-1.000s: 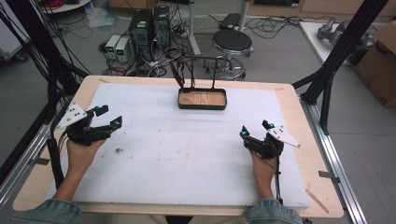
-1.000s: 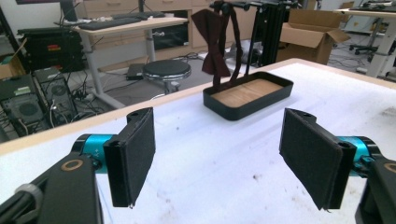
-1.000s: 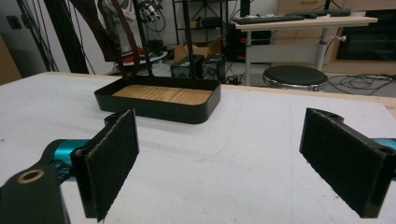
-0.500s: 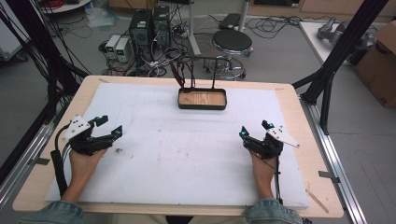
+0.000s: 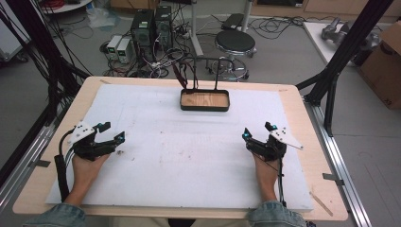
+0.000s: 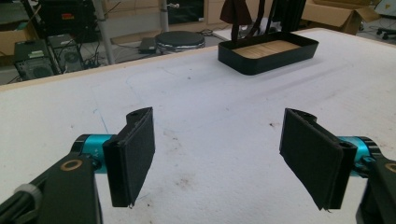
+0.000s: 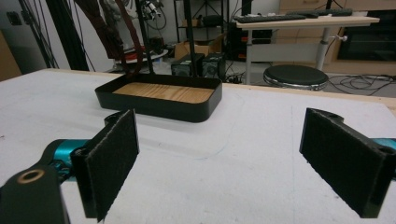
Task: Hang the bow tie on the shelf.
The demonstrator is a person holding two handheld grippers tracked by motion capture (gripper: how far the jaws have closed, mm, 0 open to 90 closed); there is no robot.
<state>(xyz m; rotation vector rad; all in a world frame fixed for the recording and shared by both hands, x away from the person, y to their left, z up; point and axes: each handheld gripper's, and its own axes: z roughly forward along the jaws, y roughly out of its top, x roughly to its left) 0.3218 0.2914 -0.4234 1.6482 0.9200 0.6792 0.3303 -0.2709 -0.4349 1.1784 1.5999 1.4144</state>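
On the bench: one white mat point(image 5: 189, 156) covers most of the wooden top, marked with faint dark specks near the middle.
Count: two grippers, one tray, one stool, several computer boxes on the floor beyond the far edge.
Tray point(image 5: 204, 100): black-walled, rectangular with rounded corners, wood-grain bottom; it sits at the far middle of the mat, well apart from both grippers.
Tray axis: its long side runs left to right, parallel to the far edge of the bench; nothing is seen inside it.
Behind the tray: a thin black frame point(image 5: 206, 71) rises at its far wall, with dark reddish straps hanging from it.
Left gripper point(image 5: 111, 133): held in the person's left hand at the near left of the mat, jaws spread wide with bare mat between them, pointing toward the far right.
Right gripper point(image 5: 257, 131): held in the right hand at the near right of the mat, jaws likewise wide apart and holding nothing, pointing toward the tray.
Stool point(image 5: 235, 43): round, black-topped, on the floor beyond the bench.
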